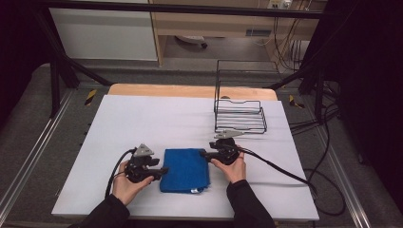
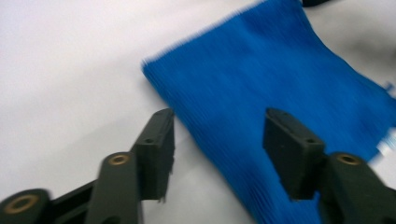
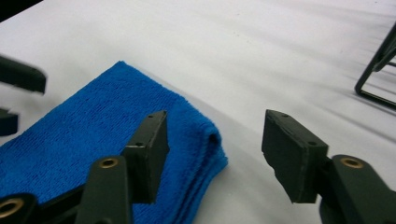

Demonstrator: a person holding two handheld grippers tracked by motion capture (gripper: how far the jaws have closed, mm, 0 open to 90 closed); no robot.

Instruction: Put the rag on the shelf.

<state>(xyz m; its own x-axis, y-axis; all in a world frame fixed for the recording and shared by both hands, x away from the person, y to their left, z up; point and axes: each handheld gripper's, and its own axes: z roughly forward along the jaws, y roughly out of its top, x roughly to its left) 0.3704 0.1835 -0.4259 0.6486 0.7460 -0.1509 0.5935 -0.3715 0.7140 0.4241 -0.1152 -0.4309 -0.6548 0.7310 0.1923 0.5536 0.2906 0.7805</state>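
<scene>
A folded blue cloth [image 1: 185, 170] lies flat on the white tabletop [image 1: 157, 118] near the front edge, between the two hands. My left gripper [image 1: 164, 170] is at the cloth's left edge, pointing right. In the left gripper view its jaws [image 2: 217, 121] stand open, straddling the edge of the cloth [image 2: 280, 79] without pressing it. My right gripper [image 1: 203, 153] is at the cloth's far right corner, pointing left. Its jaws [image 3: 212, 123] are open around the folded corner of the cloth [image 3: 93, 135], with layered edges visible below them.
A black wire basket [image 1: 239, 116] with a tall back stands on the table behind the right hand; its frame [image 3: 378, 70] shows at the right of the right gripper view. Cables trail off the table's right side. A dark frame surrounds the table.
</scene>
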